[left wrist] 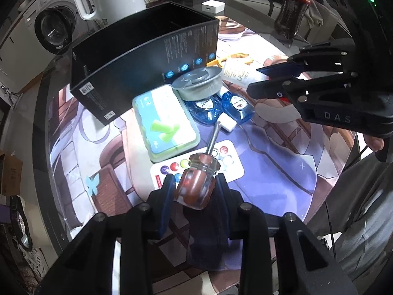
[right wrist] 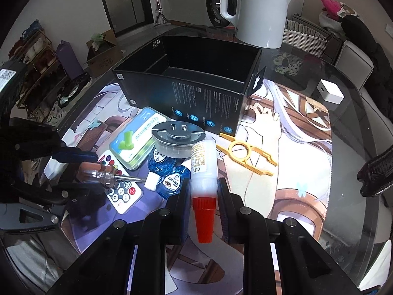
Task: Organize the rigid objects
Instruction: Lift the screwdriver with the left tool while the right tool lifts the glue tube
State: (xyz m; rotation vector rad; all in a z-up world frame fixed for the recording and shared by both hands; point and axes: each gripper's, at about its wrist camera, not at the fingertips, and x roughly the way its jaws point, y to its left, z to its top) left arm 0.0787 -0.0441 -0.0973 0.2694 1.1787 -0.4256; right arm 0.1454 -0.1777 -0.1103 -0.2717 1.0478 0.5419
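My left gripper is shut on a screwdriver with a red and clear handle, its shaft pointing away over the mat; it also shows in the right wrist view. My right gripper is shut on a white glue bottle with a red cap, held above the mat; the bottle shows in the left wrist view. An open black box stands behind the pile, also in the right wrist view.
On the mat lie an earplug case, a round lidded tub, two blue packets, a small white cube, a remote and a yellow plastic tool. A white kettle and white charger stand behind.
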